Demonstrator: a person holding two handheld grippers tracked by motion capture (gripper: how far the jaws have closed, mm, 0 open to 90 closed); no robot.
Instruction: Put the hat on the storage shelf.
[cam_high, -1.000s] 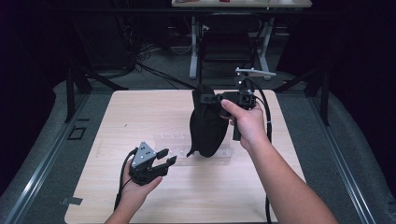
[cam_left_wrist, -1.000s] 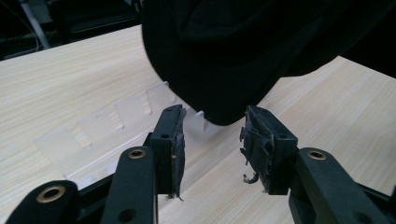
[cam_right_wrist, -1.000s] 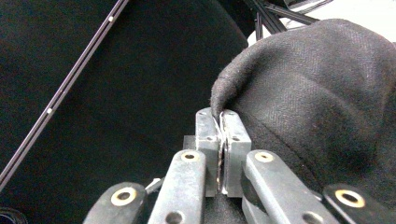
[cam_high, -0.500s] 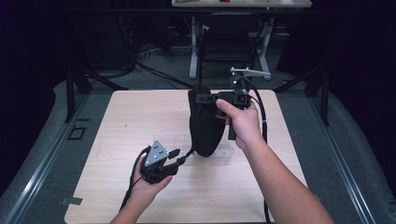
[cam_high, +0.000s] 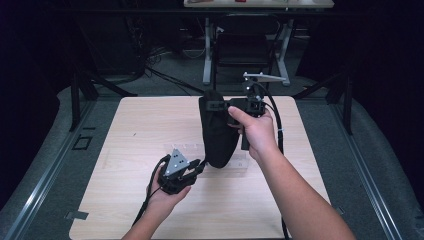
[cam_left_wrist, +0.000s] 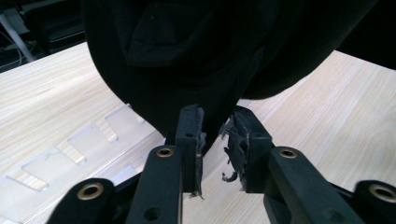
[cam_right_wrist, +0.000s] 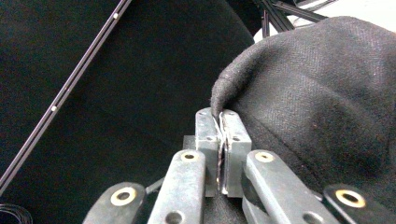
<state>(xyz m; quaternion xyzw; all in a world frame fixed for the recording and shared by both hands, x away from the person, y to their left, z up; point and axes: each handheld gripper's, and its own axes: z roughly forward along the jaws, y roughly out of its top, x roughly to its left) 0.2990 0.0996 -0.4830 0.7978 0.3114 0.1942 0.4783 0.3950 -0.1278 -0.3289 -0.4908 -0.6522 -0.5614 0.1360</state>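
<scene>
cloth (cam_high: 218, 134): black, woven, soft and folded over on itself
pose: hanging upright, top edge lifted, lower end tapering down
place: dangling over the middle of the table (cam_high: 125, 200), its bottom tip reaching a clear plastic tray (cam_left_wrist: 56, 154)

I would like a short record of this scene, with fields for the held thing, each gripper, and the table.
held thing: black cloth, hanging from its upper edge, lower end at the table
right gripper: shut on the cloth's upper edge, holding it up
left gripper: at the cloth's lower end; jaws have just been closing, cloth tip between them, a gap visible between the pads
table: light wood
also on table: clear plastic tray with slots, beside the cloth
</scene>
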